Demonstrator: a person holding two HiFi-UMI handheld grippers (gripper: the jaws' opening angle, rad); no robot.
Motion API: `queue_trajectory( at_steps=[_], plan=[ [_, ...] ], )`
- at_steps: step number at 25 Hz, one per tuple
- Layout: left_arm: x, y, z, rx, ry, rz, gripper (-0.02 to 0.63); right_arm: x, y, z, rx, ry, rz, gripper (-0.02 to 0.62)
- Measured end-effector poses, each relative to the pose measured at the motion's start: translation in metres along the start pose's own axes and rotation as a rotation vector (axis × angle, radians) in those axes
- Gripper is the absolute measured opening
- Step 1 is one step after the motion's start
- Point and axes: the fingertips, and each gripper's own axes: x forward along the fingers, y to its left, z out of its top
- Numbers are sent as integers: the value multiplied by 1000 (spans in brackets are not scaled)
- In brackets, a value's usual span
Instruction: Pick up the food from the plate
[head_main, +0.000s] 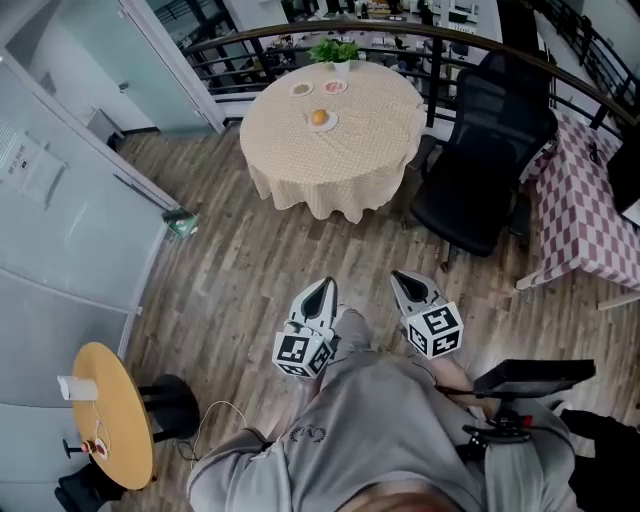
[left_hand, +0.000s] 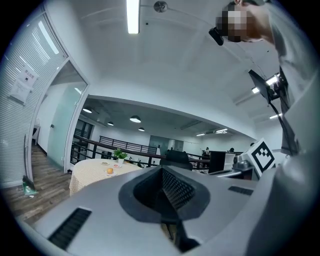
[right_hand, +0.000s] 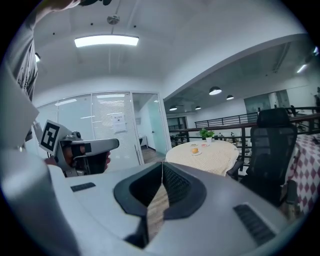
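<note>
Orange food (head_main: 319, 117) sits on plate (head_main: 331, 123) on cream-clothed round desk (head_main: 300, 170), well apart from person. Left gripper (head_main: 326, 285), right gripper (head_main: 398, 275): jaws pressed together, nothing held. Best walk up first, skirt black chair (head_main: 480, 160), spread jaws before reaching food

Surrounding items on the wood floor (head_main: 250, 260)
Black office chair (head_main: 480, 150) stands just beside the round tabletop (head_main: 340, 160); potted plant (head_main: 337, 50) at its far edge; small round side table (head_main: 120, 430) carries a cup (head_main: 77, 388).

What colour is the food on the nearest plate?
Orange; the food shows best in the head view.
</note>
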Motion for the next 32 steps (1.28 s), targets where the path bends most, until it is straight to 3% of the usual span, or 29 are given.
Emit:
queue_trajectory(
  at_steps=[13,20,32],
  plan=[
    [53,20,8,11,-28,-41,11,26,-34,-12,21,72,-40,15],
    [74,63,-6,-44,10,-17,10,72,-37,-3,23,86,-30,15],
    [151,154,14,-60,3,-95,10,187,-40,30,-3,123,-31,15]
  ],
)
